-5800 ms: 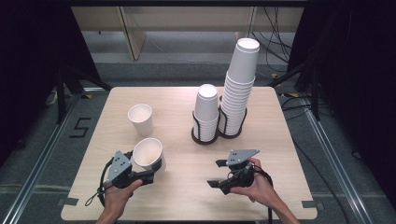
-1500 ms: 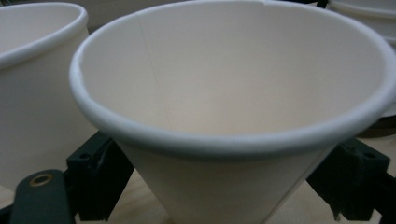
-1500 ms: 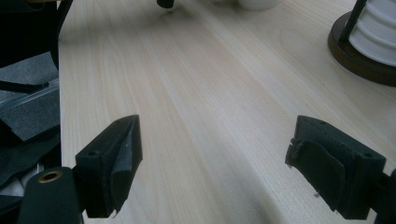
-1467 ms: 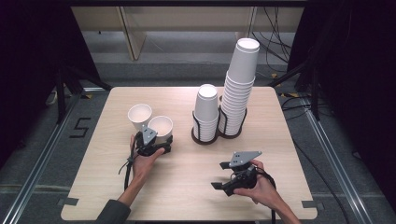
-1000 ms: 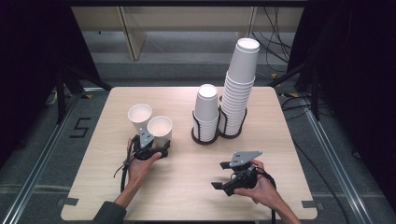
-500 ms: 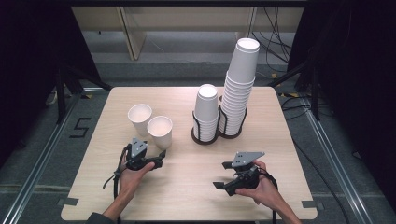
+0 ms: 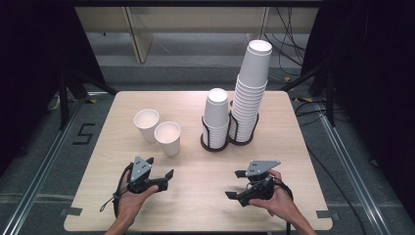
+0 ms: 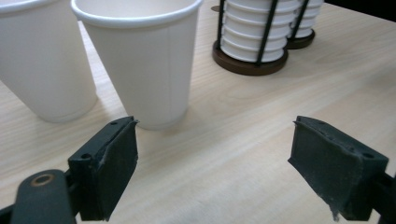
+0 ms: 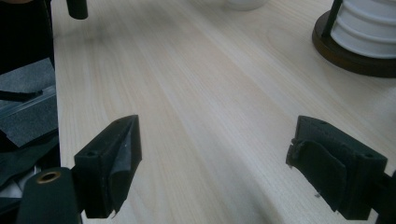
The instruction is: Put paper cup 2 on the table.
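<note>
The left gripper sat with jaws wide, empty, near the second cup beside the first cup on the bench; right gripper likewise gaped empty; the next reach, to the short stack, wanted a square grip on one rim

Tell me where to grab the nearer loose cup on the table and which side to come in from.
Grip the nearer cup across its upper wall, just under the rolled rim. It stands upright, mouth up, and seems to touch the other cup at its far left, so probably bring the open left gripper in level from the near side.
</note>
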Demonstrator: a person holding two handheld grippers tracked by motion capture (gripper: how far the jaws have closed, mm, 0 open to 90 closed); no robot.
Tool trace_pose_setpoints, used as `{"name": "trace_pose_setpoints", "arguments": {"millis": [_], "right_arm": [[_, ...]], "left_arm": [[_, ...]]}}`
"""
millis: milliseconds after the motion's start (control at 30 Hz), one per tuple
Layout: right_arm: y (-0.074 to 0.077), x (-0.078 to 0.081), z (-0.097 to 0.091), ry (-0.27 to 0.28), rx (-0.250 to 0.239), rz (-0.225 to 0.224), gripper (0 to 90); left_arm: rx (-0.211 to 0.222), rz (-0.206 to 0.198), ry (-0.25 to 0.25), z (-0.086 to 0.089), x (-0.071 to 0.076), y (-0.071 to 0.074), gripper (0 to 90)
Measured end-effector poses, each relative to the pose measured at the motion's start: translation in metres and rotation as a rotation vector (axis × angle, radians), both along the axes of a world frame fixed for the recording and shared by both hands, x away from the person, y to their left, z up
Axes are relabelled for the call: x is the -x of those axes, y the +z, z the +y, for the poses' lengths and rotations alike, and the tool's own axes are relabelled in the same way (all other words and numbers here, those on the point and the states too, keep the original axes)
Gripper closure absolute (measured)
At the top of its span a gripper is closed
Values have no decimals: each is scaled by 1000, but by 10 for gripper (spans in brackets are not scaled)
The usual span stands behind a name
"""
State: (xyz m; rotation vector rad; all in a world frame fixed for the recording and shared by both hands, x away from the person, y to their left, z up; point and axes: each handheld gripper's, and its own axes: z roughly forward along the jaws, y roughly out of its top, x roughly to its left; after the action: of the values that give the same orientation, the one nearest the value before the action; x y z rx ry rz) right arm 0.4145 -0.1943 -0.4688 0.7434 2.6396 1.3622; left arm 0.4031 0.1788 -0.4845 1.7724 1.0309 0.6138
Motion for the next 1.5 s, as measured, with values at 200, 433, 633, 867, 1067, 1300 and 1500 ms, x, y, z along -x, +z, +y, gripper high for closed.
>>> {"name": "trace_pose_setpoints", "arguments": {"millis": [200, 433, 633, 867, 1067, 1300, 1500], "right_arm": [[1, 2, -2, -2, -8, -11, 166], [-1, 6, -5, -4, -9, -1, 165], [-1, 10, -6, -7, -13, -6, 165], [-2, 17, -10, -20, -17, 7, 163], [-4, 24, -12, 3, -21, -9, 158], [-7, 35, -13, 29, -13, -8, 157], [-10, 42, -14, 39, -6, -6, 157]], "left_arm": [[15, -11, -23, -1, 17, 0, 145], [14, -1, -50, -2, 31, -5, 145], [4, -6, -63, -4, 42, -5, 145], [16, -3, -106, -8, 54, -9, 145], [-8, -5, -150, -15, 66, -9, 145], [-17, -29, -185, -19, 77, -7, 145], [-15, -28, -209, -27, 85, -5, 145]]}}
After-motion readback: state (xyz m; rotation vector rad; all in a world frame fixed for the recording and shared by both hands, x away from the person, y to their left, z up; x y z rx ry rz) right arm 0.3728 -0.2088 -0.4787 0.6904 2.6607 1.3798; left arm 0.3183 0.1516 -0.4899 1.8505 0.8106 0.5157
